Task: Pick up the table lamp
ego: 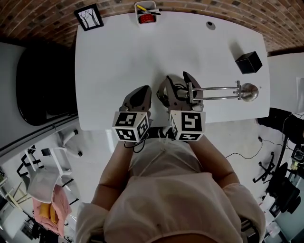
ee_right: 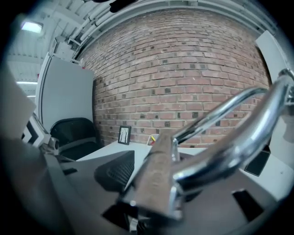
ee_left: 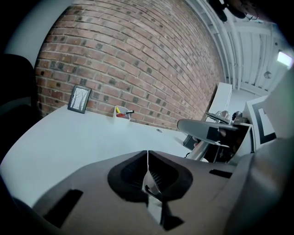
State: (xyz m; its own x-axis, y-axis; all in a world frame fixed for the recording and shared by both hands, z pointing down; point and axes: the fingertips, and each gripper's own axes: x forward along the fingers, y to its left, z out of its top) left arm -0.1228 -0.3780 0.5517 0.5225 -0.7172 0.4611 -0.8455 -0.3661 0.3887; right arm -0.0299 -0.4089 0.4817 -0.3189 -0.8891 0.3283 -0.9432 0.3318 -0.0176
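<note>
The table lamp [ego: 219, 92] is chrome, with twin arms that run right to its round head [ego: 249, 91]. My right gripper [ego: 178, 81] straddles the lamp's lower end near the front edge of the white table [ego: 118, 57]. In the right gripper view the lamp's flat bracket [ee_right: 158, 176] lies between the jaws. A strip of table shows between it and the left pad [ee_right: 115, 174], and the other pad is hidden behind the lamp. My left gripper [ego: 141, 92] sits just left of it, shut and empty, its tips [ee_left: 147, 155] pressed together.
A small picture frame [ego: 89, 17] and a pen cup [ego: 146, 14] stand at the table's far edge by the brick wall. A black box [ego: 248, 62] sits at the right. A black chair [ego: 42, 85] stands left of the table. A cable trails at the lamp's foot.
</note>
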